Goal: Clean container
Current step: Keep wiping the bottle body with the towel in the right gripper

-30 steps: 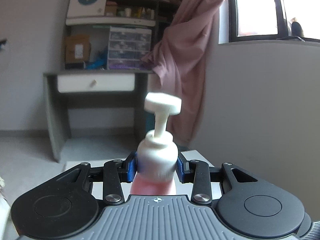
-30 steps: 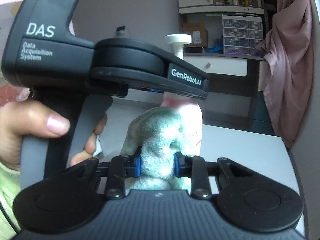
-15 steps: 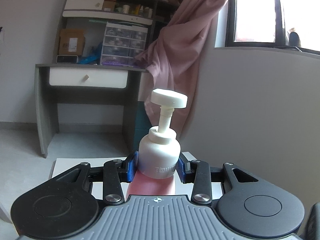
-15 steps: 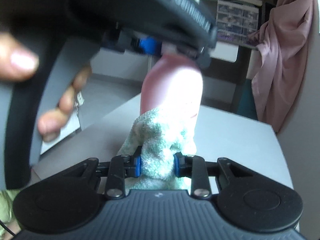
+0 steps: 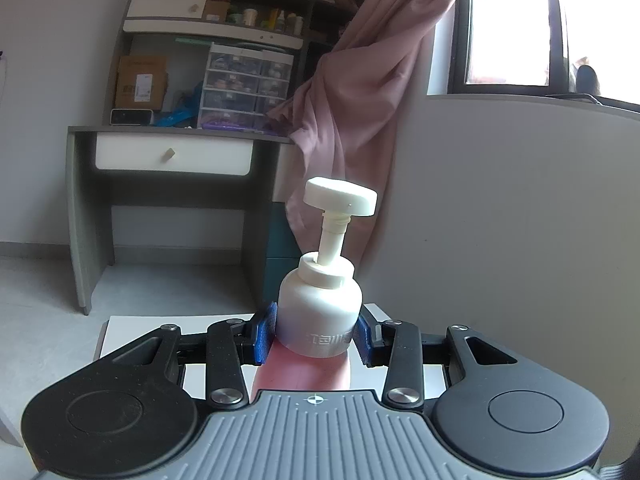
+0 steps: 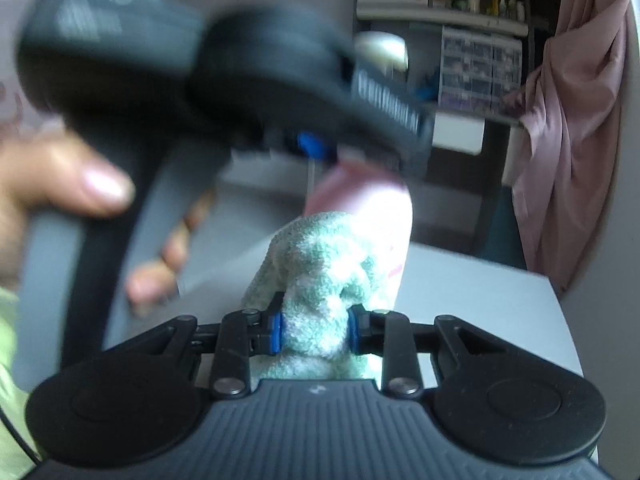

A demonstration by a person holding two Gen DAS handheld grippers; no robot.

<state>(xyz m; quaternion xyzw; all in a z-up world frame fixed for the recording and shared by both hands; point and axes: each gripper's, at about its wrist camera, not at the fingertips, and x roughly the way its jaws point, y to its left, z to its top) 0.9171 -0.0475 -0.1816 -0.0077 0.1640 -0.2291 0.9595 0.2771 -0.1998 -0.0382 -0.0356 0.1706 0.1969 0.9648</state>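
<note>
white table [image 6: 480,292] near grey desk [image 5: 80,200], pink curtain [image 5: 360,100] far right. left gripper [image 5: 316,334] clamped on upright pump bottle [image 5: 320,312]. right gripper [image 6: 314,330] pinching green cloth [image 6: 320,272], pressed against bottle's pink side.

I see the pump bottle [image 5: 320,312] upright between my left gripper [image 5: 316,334] pads, over the table [image 5: 120,336] near its far edge. In front of my right gripper [image 6: 314,330], the cloth [image 6: 320,276] lies against the bottle's near side. Behind the table stands a desk [image 5: 176,140].

No legible text on bottle [image 5: 319,312].
</note>
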